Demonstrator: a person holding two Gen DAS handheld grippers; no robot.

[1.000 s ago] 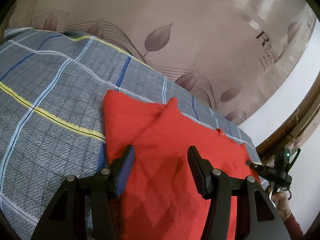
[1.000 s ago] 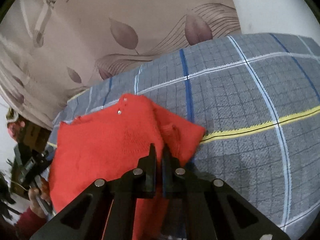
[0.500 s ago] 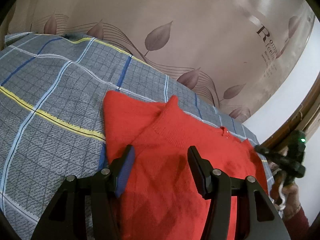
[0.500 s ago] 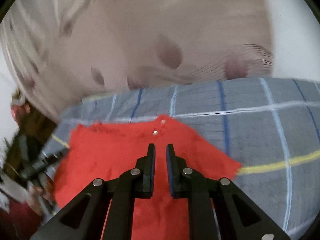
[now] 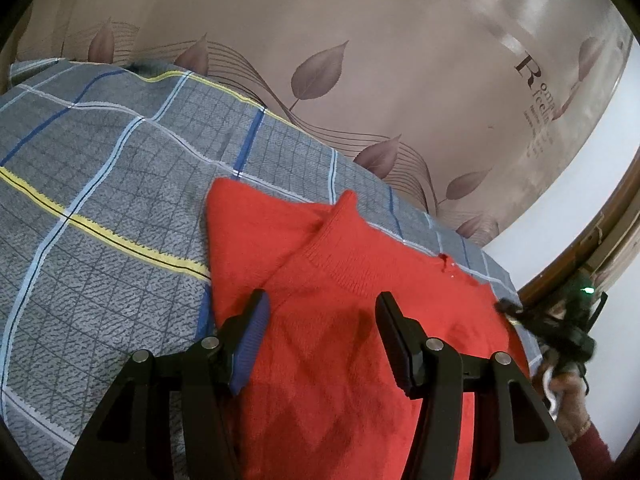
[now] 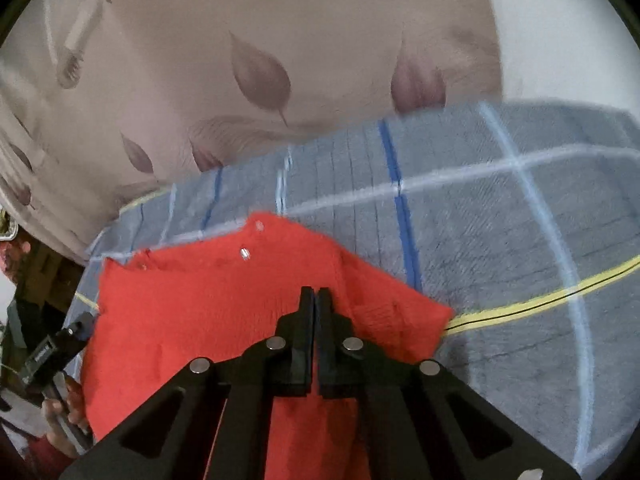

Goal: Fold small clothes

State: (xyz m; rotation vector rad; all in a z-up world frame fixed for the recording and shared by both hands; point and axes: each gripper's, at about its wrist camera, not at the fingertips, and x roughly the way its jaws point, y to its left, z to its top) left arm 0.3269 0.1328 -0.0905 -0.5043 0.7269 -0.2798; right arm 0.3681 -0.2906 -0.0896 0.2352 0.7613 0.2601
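**Red sweater lying flat, fold pending**

Under both hand-held grippers, the red sweater (image 5: 344, 320) is lying on the plaid bed (image 5: 100, 184). The left hand-held gripper (image 5: 320, 316) is hovering half-open, holding nothing; the right hand-held gripper (image 6: 316, 300) is nearly shut, apparently empty. Best grip an edge squarely. Only the right view shows the snaps (image 6: 245, 253) clearly.

The red sweater (image 5: 344, 320) was a soft matt knit with a ribbed collar, lying on a bed (image 5: 100, 184) covered in coarse, textured plaid cloth. The left gripper (image 5: 320, 332) was matt black plastic with small shiny metal pins, one finger faced with ribbed blue padding, and the curtain (image 5: 360, 60) behind looked smooth, faintly glossy
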